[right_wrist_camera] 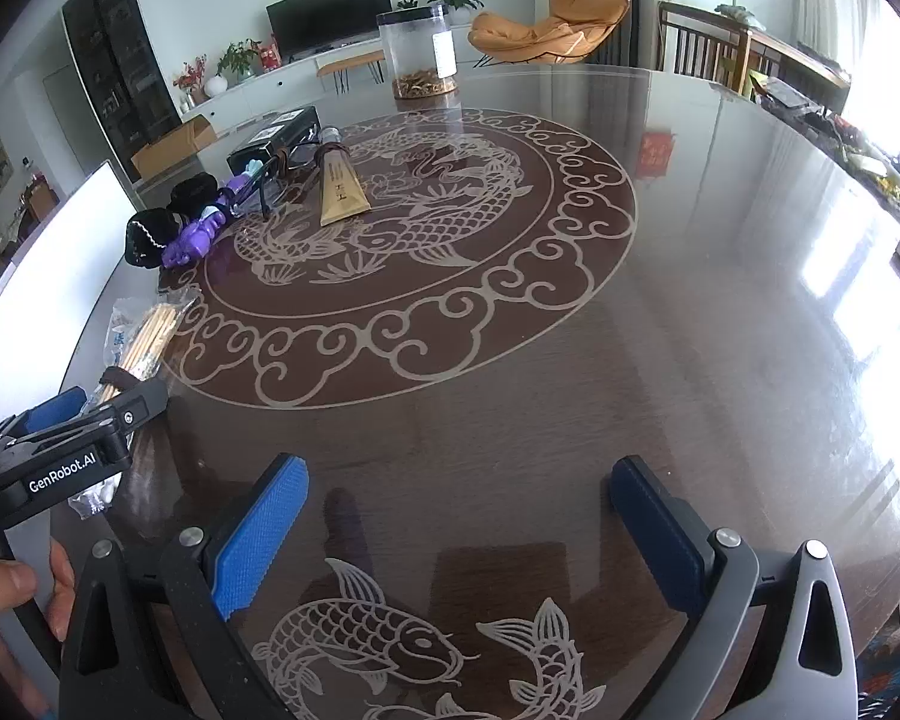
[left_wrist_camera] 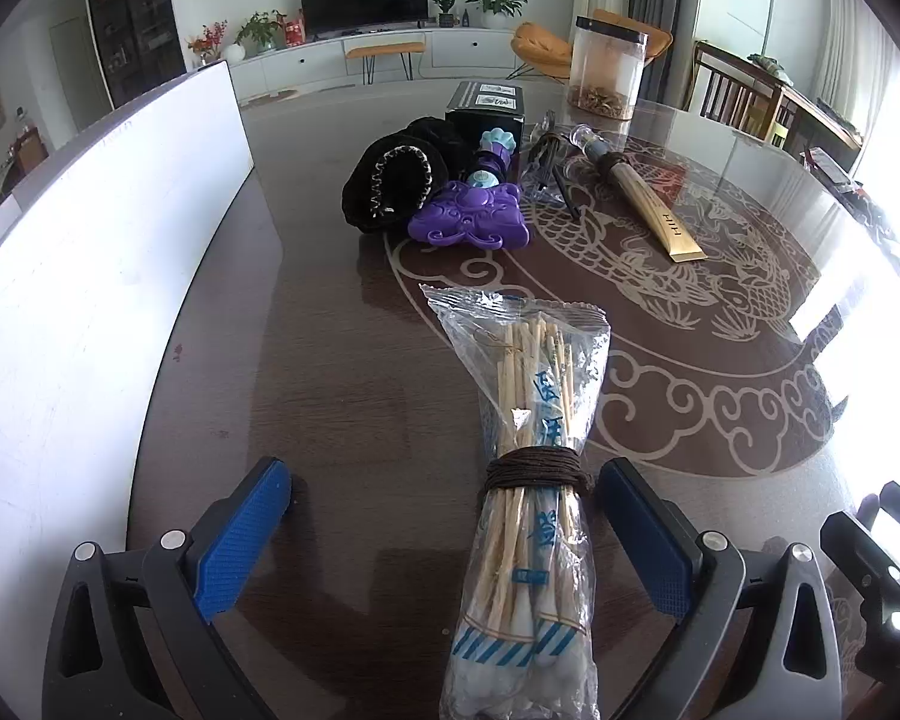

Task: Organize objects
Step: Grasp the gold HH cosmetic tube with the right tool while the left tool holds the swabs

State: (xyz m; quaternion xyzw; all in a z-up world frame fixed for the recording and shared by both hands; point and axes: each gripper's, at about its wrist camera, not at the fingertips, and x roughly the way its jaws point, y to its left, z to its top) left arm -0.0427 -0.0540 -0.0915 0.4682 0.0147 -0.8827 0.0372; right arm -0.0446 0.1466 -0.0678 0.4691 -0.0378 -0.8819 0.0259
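— Judging progress: where was your skewer pack (left_wrist_camera: 528, 480)?
— Near the table's (right_wrist_camera: 660, 312) left edge, between your left gripper's (left_wrist_camera: 444, 516) wide, untouching jaws. Your right gripper (right_wrist_camera: 459, 516) gaped empty; the far pile looked unsorted.

My left tongs (left_wrist_camera: 444, 534) point steeply down toward the worktop (left_wrist_camera: 342, 372), jaws spread to their widest. The blue pads (left_wrist_camera: 240, 540) stand clear on both sides of the bundle (left_wrist_camera: 531, 480) lying between them; neither pad presses on it. In the right wrist view the left tongs (right_wrist_camera: 99, 402) appear at the left edge, black body and one blue pad visible. My left hand (right_wrist_camera: 6, 594) shows below them, fingers wrapped round the handle. My right tongs (right_wrist_camera: 459, 534) also tilt steeply down, jaws wide apart, nothing between the pads (right_wrist_camera: 258, 534). They hang above the worktop, beside the left tongs.
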